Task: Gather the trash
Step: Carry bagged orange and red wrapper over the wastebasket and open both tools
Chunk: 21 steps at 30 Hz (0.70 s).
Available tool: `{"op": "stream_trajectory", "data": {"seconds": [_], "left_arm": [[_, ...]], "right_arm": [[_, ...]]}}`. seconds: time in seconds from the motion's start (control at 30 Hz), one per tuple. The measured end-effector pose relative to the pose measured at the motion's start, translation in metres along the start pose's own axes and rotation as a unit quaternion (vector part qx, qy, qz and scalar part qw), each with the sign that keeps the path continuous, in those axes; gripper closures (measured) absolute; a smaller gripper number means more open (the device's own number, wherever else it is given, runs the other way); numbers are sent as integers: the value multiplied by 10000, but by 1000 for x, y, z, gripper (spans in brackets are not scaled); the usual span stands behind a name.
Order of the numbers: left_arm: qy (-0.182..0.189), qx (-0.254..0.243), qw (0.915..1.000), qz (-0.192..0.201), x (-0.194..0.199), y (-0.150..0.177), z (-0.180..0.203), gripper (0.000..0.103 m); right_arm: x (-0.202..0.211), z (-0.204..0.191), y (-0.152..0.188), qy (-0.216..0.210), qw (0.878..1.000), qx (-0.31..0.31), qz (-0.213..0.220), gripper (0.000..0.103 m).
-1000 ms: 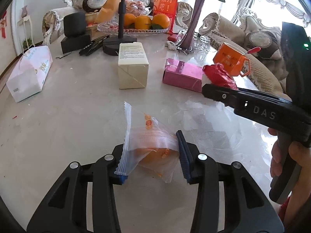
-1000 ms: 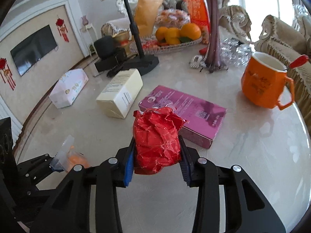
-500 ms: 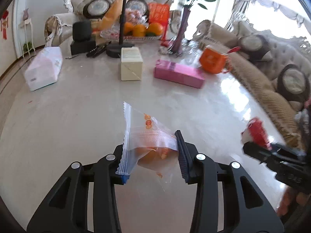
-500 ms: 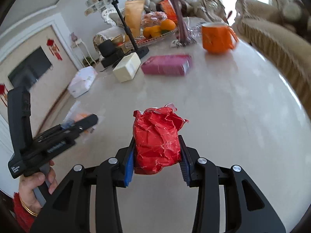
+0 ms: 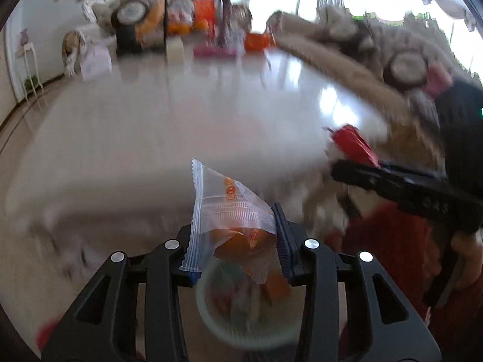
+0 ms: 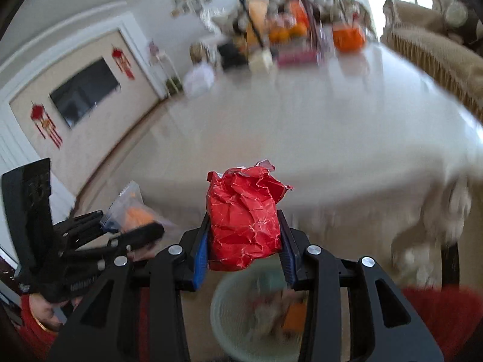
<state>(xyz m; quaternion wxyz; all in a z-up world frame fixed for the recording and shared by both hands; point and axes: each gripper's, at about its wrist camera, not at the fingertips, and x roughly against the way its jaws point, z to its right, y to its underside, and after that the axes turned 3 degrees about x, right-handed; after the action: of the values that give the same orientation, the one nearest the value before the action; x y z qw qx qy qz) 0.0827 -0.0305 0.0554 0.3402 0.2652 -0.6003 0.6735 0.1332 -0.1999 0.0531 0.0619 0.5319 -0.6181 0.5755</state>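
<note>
My left gripper [image 5: 235, 241] is shut on a clear plastic wrapper with orange peel inside [image 5: 232, 220]. It hangs above a pale round waste bin [image 5: 208, 310] on the floor, past the table's near edge. My right gripper [image 6: 243, 241] is shut on a crumpled red wrapper [image 6: 243, 220], above the same bin [image 6: 229, 316], which holds several scraps. The right gripper with the red wrapper [image 5: 353, 144] shows at the right of the left wrist view. The left gripper with its wrapper [image 6: 132, 214] shows at the left of the right wrist view.
The white marble table [image 6: 302, 126] lies ahead, blurred. At its far end stand an orange mug [image 6: 348, 36], a pink box [image 6: 297, 57], a cream carton [image 6: 262, 58], a fruit tray [image 6: 283, 31] and a vase. A beige sofa [image 6: 437, 51] runs along the right.
Both grippers have drawn back off the table with their wrappers and dropped past its near edge. The waste bin has come into view below both.
</note>
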Motion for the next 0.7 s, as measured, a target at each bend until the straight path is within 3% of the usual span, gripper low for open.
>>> {"op": "stream_trajectory", "data": {"seconds": [0.13, 0.27, 0.4, 0.47, 0.5, 0.53, 0.7], "left_arm": [[-27, 118, 9969, -777, -45, 67, 7, 63], [-13, 407, 9890, -1419, -95, 107, 0, 63], [-97, 562, 9821, -1794, -128, 131, -5, 61], [-193, 641, 9782, -1967, -138, 137, -7, 41], [-282, 683, 9762, -2038, -143, 139, -8, 17], [-379, 687, 9765, -2006, -145, 140, -9, 11], [-441, 645, 9784, -1914, -147, 144, -12, 11]], "right_arm": [[-47, 10, 54, 90, 9960, -199, -868, 65], [-95, 22, 90, 383, 9867, -203, -1567, 65], [-116, 23, 111, 531, 9801, -76, -1911, 64], [-125, 25, 115, 520, 9768, -81, -2076, 57], [-126, 29, 120, 585, 9741, -109, -2182, 40], [-128, 31, 125, 670, 9725, -127, -2229, 24], [-130, 59, 141, 880, 9631, -664, -2457, 22]]}}
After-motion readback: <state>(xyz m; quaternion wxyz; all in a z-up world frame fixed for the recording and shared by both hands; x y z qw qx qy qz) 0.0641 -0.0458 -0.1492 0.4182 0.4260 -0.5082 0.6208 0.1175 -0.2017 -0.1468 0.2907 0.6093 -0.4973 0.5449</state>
